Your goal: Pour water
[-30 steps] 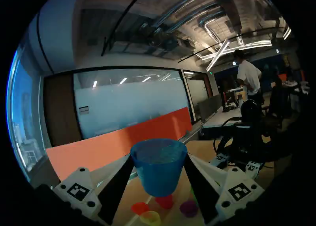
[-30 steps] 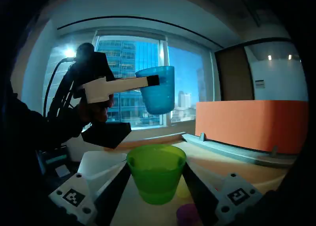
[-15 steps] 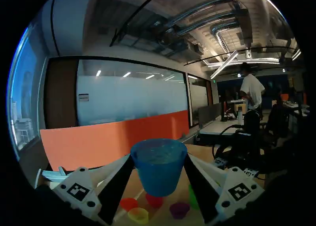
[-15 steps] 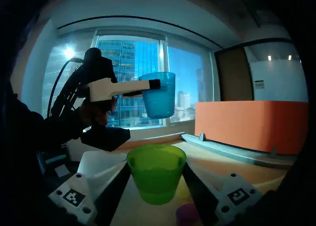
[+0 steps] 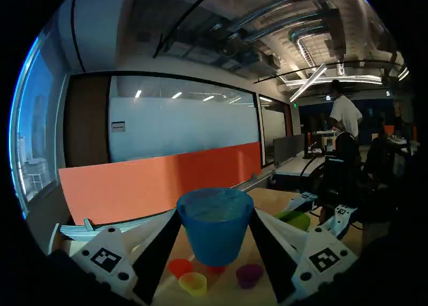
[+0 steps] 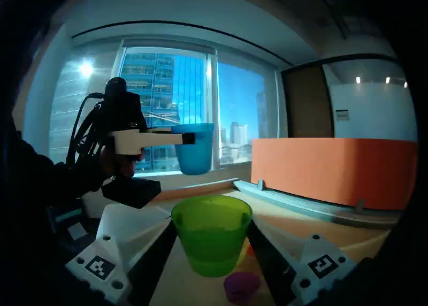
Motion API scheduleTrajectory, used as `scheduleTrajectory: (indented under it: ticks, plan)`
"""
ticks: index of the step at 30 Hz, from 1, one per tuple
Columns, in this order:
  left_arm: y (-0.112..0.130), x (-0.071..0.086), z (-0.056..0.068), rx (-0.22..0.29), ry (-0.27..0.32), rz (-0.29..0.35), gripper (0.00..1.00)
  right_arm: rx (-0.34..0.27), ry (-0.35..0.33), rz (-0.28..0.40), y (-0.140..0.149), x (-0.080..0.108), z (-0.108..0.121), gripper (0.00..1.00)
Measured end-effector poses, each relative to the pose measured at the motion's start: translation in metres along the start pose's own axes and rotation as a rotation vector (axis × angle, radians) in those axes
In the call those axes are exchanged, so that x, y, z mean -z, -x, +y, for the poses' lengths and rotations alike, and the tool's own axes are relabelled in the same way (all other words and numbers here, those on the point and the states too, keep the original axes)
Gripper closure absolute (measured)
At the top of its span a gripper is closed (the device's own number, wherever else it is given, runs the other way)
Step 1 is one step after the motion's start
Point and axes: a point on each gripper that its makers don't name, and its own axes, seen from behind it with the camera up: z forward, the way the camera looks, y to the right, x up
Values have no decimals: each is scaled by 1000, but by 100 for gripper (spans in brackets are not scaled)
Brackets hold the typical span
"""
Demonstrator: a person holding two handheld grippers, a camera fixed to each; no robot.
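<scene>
We hold a cup in each tool: the left gripper point(image 5: 215, 220) has its jaws clamped on the sides of the blue cup point(image 5: 215, 236), and the right gripper point(image 6: 212, 223) has its jaws clamped on the green cup point(image 6: 212, 242). Both cups are upright and lifted off the table point(image 6: 305, 220), on the near side of the orange partition point(image 6: 342, 169). In the right gripper view the blue cup hangs higher than the green one, out past the partition's end toward the window point(image 6: 160, 102) and well apart from the green cup. The blue cup's inside looks rippled, so we judge it holds the water, though we cannot tell how full it is. The step in hand, as we read it, is bringing the blue lip above the green mouth. To do it well we should carry the cup level, stop just over the green cup's middle, hold the green cup steady, then tip slowly. A purple cup point(image 6: 241, 285) sits on the table before the partition, where a spill would land
</scene>
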Motion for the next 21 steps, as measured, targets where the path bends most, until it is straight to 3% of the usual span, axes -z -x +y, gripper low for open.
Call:
scheduleTrajectory:
  ticks: [21]
  plan:
    - [40,13,-8,29,-7,-66,15,16,139,-14,-9,58,50,12]
